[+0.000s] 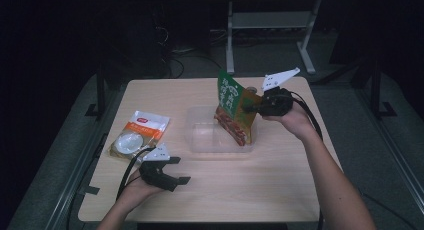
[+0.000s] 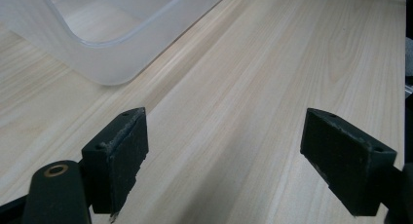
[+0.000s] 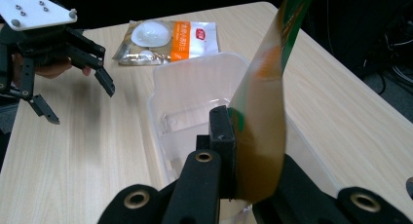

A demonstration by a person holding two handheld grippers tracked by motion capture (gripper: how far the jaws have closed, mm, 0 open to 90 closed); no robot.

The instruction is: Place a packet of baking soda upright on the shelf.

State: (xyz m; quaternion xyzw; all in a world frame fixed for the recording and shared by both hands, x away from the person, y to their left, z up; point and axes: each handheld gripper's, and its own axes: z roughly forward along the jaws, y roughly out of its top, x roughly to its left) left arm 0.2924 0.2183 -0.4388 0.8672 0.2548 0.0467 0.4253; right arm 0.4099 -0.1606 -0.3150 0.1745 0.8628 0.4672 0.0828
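A green and orange snack bag [image 1: 231, 107] stands upright, its lower edge inside the right end of a clear plastic container [image 1: 205, 135]. My right gripper [image 1: 248, 109] is shut on the bag's right side. In the right gripper view the bag [image 3: 265, 112] is pinched between the black jaws of the right gripper [image 3: 238, 151], above the container [image 3: 195, 87]. My left gripper [image 1: 179, 171] rests low near the table's front left, open with nothing between its jaws. In its own view the left gripper [image 2: 234, 160] spans bare wood, with the container's corner [image 2: 107, 48] ahead.
A white and orange flat packet [image 1: 139, 132] lies on the table left of the container, just beyond the left gripper; it is the packet [image 3: 165, 39] at the far end in the right gripper view. The wooden table [image 1: 280, 180] has free surface at front right.
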